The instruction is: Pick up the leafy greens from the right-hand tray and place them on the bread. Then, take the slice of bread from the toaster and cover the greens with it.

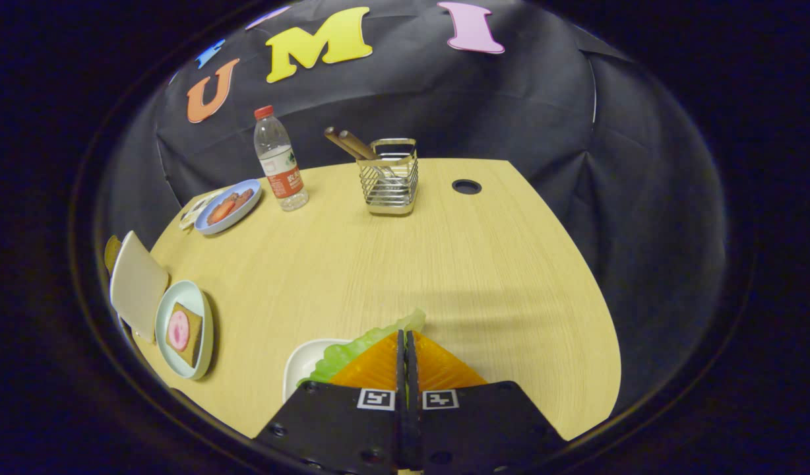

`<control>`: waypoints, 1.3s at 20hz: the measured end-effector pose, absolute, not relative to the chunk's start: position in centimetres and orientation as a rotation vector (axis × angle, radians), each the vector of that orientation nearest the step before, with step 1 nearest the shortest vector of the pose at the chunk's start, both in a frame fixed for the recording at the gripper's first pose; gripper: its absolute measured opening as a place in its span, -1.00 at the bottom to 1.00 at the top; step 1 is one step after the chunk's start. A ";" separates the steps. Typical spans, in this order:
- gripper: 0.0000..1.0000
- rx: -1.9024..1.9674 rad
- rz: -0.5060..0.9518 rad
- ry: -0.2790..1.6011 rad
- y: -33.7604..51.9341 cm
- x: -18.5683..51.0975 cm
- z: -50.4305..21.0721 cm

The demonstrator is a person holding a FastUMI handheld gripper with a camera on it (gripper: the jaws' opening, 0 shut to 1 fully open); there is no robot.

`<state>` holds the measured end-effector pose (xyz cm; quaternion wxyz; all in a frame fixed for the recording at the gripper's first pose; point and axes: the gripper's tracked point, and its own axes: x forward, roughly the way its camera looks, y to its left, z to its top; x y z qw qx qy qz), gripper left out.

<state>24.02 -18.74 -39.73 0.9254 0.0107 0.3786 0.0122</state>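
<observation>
The tool (405, 343) points forward and down over the near edge of the tabletop (444, 264), its two fingers pressed together with only a thin seam between them, clenched on the leafy greens (352, 349). The green leaf sticks out to the left of the fingers and just past their tips, hanging above a small white tray (306, 363) that sits beneath the fingers' left side. Well to the left, a pale plate (197, 300) carries a slice of bread (192, 330) topped with a pink round slice (179, 330); just beyond it stands a toaster (138, 284). Far ahead are a blue plate of food (228, 206), a water bottle (280, 161) and a wire utensil holder (388, 178).
</observation>
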 end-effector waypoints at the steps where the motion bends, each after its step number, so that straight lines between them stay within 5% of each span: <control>1: -0.99 0.023 0.022 0.762 -18.3 23.6 -38.9; 14: -0.99 -0.037 0.038 0.649 -7.6 15.0 -30.1; 26: -0.99 -0.110 0.215 0.643 11.0 10.7 -29.2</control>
